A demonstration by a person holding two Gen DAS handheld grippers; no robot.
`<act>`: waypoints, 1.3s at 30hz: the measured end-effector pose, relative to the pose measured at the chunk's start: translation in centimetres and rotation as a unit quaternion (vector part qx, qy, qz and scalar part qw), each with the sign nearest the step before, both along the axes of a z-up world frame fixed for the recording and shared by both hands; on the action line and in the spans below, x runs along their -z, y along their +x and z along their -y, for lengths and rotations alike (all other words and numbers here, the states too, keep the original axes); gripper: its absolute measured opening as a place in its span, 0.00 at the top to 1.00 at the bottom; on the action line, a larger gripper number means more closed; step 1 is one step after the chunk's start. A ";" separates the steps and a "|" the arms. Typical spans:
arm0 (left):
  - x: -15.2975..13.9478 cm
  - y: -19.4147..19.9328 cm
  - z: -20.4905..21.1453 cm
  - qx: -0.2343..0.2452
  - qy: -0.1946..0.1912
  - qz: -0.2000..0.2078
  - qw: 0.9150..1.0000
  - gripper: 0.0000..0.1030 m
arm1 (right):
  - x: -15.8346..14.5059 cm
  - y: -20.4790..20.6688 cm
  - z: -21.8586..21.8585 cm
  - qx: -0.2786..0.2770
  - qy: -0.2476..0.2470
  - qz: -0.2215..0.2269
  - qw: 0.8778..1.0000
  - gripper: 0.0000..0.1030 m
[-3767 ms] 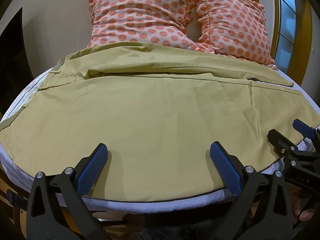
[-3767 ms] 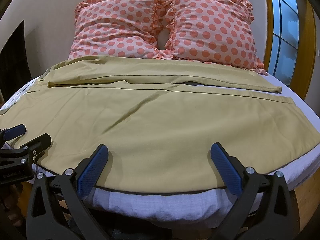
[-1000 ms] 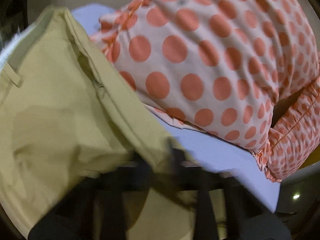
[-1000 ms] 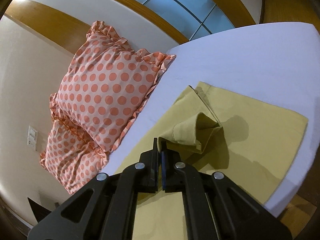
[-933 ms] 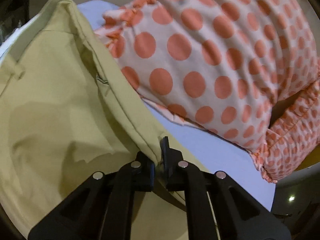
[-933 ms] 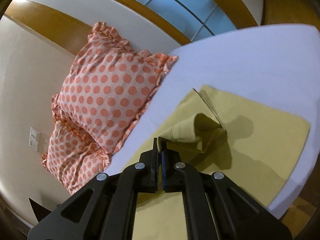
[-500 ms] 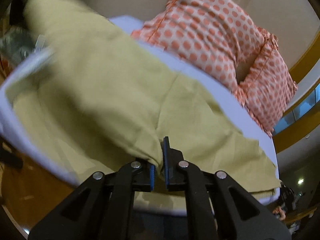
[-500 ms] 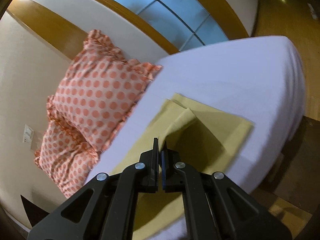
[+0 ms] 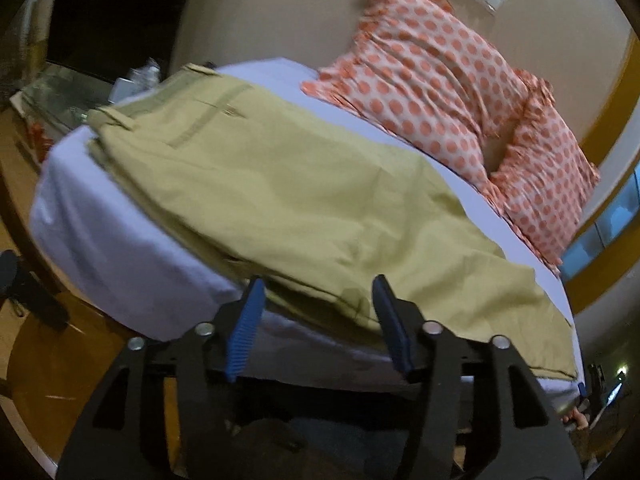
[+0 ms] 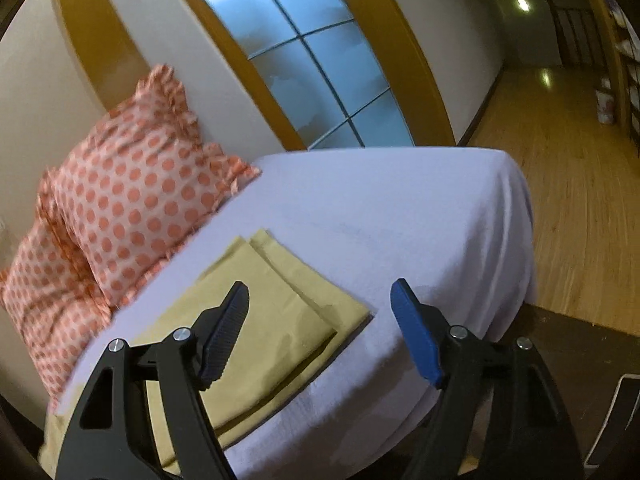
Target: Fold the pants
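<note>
The khaki pants [image 9: 304,184] lie folded lengthwise on the white bed [image 9: 120,248], one leg stacked on the other, waistband at the far left and cuffs at the right. My left gripper [image 9: 316,300] is open and empty just above the pants' near edge by the bed's front. In the right wrist view the stacked leg ends [image 10: 276,300] lie flat near the bed's front edge. My right gripper [image 10: 320,300] is open and empty, hovering over the cuffs and the bare sheet [image 10: 400,216].
Two orange polka-dot pillows [image 9: 448,92] lean at the head of the bed, also in the right wrist view [image 10: 136,200]. A window [image 10: 312,52] is behind the bed. Wooden floor [image 10: 580,208] lies beyond the bed's right side. A dark cabinet with clutter [image 9: 80,92] stands at the left.
Both grippers were shut on the far leg's edge and carried it toward the near side. Now both have opened and let go, and the leg lies stacked on the other one.
</note>
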State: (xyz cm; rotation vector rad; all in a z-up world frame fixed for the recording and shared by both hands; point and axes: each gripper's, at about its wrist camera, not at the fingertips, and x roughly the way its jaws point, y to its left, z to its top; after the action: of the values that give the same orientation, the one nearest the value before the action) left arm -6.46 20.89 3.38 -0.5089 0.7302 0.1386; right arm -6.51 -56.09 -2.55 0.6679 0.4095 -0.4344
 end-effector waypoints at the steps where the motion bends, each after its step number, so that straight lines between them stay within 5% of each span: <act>1: -0.1 -0.3 -0.4 -0.007 -0.002 0.003 1.000 0.44 | 0.2 0.4 -0.4 -0.006 -0.008 -0.004 1.000 0.29; 3: -0.1 -0.9 -1.3 -0.022 -0.012 0.010 1.000 0.43 | 0.4 0.6 -1.6 -0.017 -0.030 -0.004 0.999 0.32; 6: -0.2 -1.5 -2.7 -0.048 -0.019 0.022 0.998 0.41 | 1.0 -0.1 -2.6 -0.043 -0.020 0.015 0.999 0.54; 8: -0.1 -1.7 -3.2 -0.057 -0.024 0.026 0.998 0.40 | 1.2 -0.7 -3.0 -0.046 -0.018 0.025 0.998 0.56; 9: 0.0 -1.7 -3.5 -0.061 -0.028 0.028 0.997 0.40 | 1.2 -0.9 -3.0 -0.047 -0.016 0.031 0.998 0.65; 10: 0.1 -1.7 -3.8 -0.063 -0.031 0.030 0.997 0.40 | 1.2 -0.8 -3.0 -0.056 -0.012 0.035 0.998 0.94; 16: 0.5 -1.9 -4.8 -0.077 -0.029 0.033 0.996 0.38 | -1.3 1.8 -5.7 -0.124 -0.037 0.068 0.989 0.95; 19: 0.7 -2.5 -5.5 -0.091 -0.027 0.036 0.995 0.38 | -5.6 3.9 -10.9 -0.205 -0.061 0.115 0.970 0.96; 23: 0.9 -3.4 -6.4 -0.103 -0.032 0.047 0.993 0.37 | -10.9 6.5 -22.6 -0.371 -0.066 0.181 0.908 0.96; 26: 0.8 -3.8 -7.0 -0.107 -0.036 0.056 0.992 0.35 | -12.3 7.4 -34.1 -0.521 -0.068 0.190 0.830 0.96; 29: 0.7 -4.0 -7.4 -0.104 -0.044 0.066 0.991 0.31 | -9.5 7.7 -46.8 -0.653 -0.101 0.111 0.742 0.95; 32: 0.5 -3.9 -8.1 -0.092 -0.057 0.070 0.992 0.27 | -5.8 8.1 -52.8 -0.696 -0.128 0.012 0.706 0.87; 33: 0.5 -3.9 -8.3 -0.091 -0.062 0.072 0.991 0.26 | -5.2 8.1 -53.0 -0.701 -0.113 -0.002 0.704 0.74; 35: 0.4 -3.8 -9.1 -0.093 -0.070 0.076 0.990 0.25 | -5.2 8.1 -51.8 -0.699 -0.084 0.002 0.710 0.37; 36: 0.3 -3.5 -9.8 -0.097 -0.077 0.079 0.989 0.25 | -5.7 7.8 -50.5 -0.686 -0.076 0.022 0.723 0.18; 39: 0.4 -2.5 -11.8 -0.110 -0.104 0.076 0.985 0.25 | -7.7 7.4 -47.4 -0.660 -0.060 0.073 0.745 0.16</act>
State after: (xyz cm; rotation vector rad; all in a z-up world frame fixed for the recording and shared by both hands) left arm -8.92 32.74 2.97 -0.7924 0.5392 0.2288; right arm 0.85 -8.71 5.17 0.1498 0.5960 0.9505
